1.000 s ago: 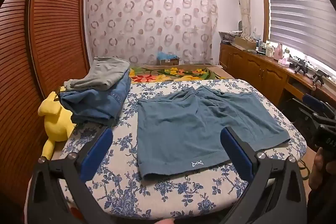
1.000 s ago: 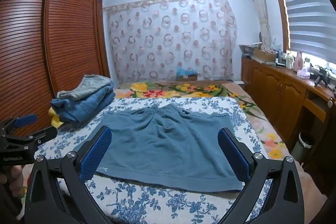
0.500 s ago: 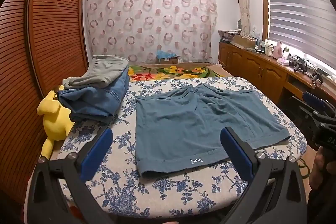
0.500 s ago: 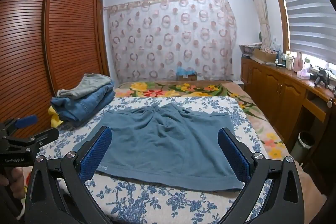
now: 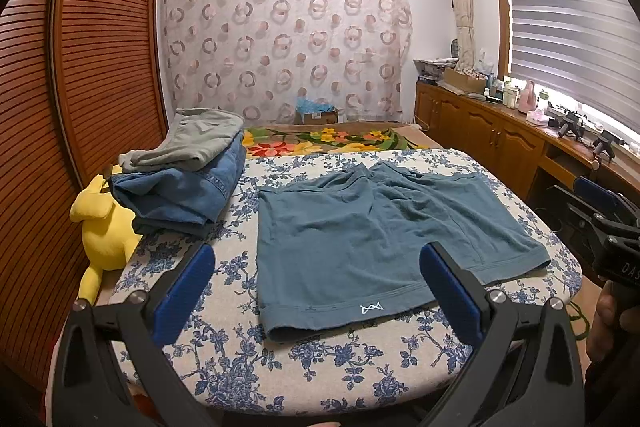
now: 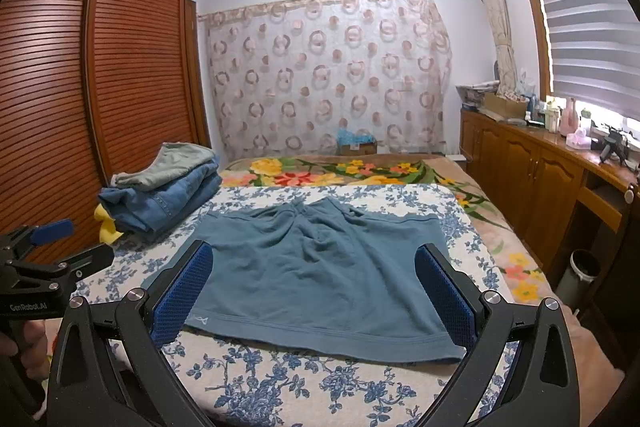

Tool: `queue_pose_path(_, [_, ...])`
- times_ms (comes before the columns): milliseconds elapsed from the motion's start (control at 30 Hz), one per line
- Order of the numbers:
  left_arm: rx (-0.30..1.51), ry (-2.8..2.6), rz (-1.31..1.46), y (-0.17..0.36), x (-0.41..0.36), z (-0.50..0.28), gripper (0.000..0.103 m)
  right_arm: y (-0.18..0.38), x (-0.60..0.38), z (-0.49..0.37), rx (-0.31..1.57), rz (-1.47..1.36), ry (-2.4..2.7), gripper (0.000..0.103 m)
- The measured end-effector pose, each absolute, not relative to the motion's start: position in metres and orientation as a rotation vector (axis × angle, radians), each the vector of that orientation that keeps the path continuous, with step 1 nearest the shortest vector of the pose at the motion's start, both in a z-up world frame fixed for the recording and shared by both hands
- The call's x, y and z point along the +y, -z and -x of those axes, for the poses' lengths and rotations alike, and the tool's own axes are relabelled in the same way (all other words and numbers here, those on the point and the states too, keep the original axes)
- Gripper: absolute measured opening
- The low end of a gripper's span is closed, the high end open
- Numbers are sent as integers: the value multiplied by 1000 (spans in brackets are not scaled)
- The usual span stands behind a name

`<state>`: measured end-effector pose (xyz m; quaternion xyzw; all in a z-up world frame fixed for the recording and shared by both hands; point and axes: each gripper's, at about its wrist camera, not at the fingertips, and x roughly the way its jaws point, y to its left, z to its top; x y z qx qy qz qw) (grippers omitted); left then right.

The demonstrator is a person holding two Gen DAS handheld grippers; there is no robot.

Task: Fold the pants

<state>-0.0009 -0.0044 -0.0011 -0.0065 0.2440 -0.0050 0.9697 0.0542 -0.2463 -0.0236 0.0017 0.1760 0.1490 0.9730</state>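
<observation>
Teal shorts [image 5: 384, 239] lie flat and spread on the floral-print table [image 5: 320, 379], waistband toward the far side, hems toward me; nothing folded yet, so I judge I'm at the approach before the first grasp. My left gripper [image 5: 316, 287] hangs above the near edge with its jaws spread wide and nothing between them; my right gripper [image 6: 312, 291] is likewise released and empty, framing the shorts from the near-right side.

To do this well, I'd say: drop each gripper onto an outer corner on one side, one at the hem and one at the waistband, and pinch both layers of cloth, not just the top one; lift only enough to clear the surface, then carry that side across to meet the other leg so the edges line up; keep tension even between the two grippers or the middle will bunch, since there are already wrinkles near the crotch.

Stack of folded clothes [image 5: 180, 179] and a yellow plush [image 5: 104, 227] sit just left of the shorts; keep the sweep off them.
</observation>
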Motion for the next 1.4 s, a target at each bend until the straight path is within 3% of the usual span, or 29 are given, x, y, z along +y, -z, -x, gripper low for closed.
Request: queue_pose_path(1400, [482, 12, 10, -10, -11, 6, 103, 24, -243, -52, 349, -10, -301, 103])
